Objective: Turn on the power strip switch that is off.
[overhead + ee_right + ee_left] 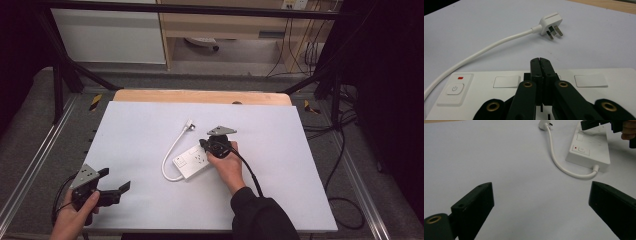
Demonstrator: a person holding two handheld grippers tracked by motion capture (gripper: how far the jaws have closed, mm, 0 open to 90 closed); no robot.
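The left gripper point(114, 189) hovers near the white sheet's point(280, 195) front left corner, well apart from the power strip point(192, 161), jaws spread wide and empty. The power strip lies mid-sheet, its white cable point(170, 155) looping from its left end up to the plug point(550, 25) beyond it. The right gripper point(541, 65) sits over the strip's socket face, jaws pressed together with nothing visible between them.

Looks like a lab recording station: white tabletop point(150, 200) boxed in by a black metal frame point(60, 75), grey carpet point(30, 125) below, loose cables point(345, 150) trailing at right, pale wooden cabinets point(225, 25) behind.
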